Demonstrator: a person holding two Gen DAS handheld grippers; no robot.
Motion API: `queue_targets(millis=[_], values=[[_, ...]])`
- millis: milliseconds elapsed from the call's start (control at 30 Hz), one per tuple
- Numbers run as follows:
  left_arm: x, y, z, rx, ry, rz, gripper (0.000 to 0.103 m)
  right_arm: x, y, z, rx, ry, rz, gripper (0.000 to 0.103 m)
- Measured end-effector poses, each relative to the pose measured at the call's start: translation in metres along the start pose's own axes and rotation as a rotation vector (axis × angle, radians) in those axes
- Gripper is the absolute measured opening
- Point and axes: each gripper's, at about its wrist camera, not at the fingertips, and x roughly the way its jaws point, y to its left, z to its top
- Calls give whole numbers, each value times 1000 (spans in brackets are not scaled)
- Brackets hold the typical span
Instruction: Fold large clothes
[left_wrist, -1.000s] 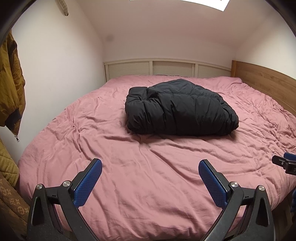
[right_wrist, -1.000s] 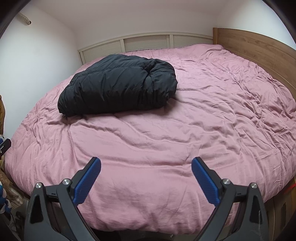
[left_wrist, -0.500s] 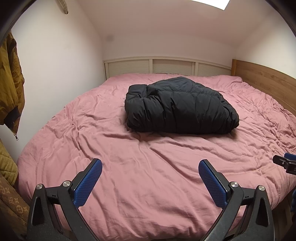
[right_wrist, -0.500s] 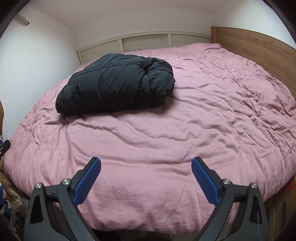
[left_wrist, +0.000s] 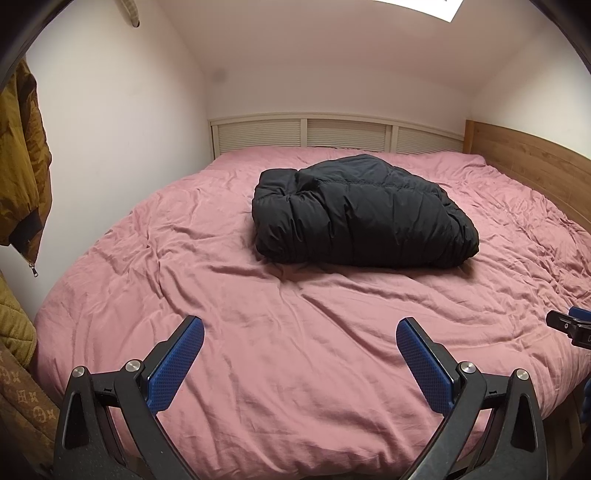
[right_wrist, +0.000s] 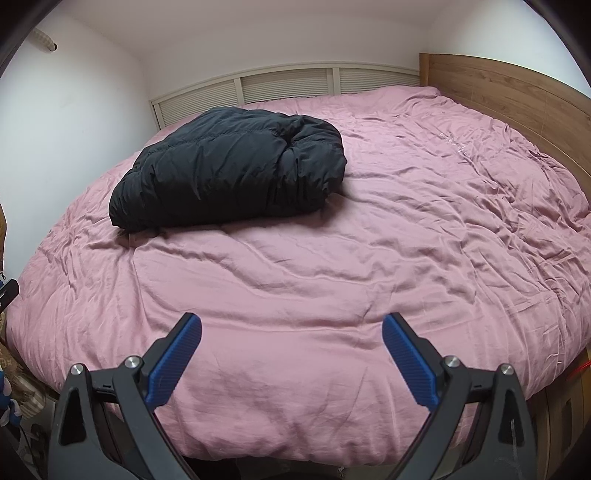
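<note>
Both sets of jaws stand wide apart and hold nothing: the left gripper (left_wrist: 300, 334) and the right gripper (right_wrist: 291, 329) each hover over the near edge of the bed (left_wrist: 280, 354), well short of the garment.

One bed fills both views, its pink cover creased. One black jacket (left_wrist: 364, 218) lies on it as a puffy, bundled mass, past the middle and toward the far edge. Its long axis runs side to side across the bed, roughly square to the line of the fingers. From the left gripper it sits straight ahead and a little right; from the right gripper it sits ahead and well to the left (right_wrist: 232, 170), so the left hand looks the nearer one. Whether the bundle is a finished fold or only a heap I cannot tell; it looks compact.

Two other coats, brownish, hang at the left wall (left_wrist: 22, 158), apart from the bed.
</note>
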Motion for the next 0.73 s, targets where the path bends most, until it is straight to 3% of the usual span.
queue_targets(millis=[733], values=[[-6,0,0,-18,-17,4,102,-1,-4,0,0,-1,-1,99]])
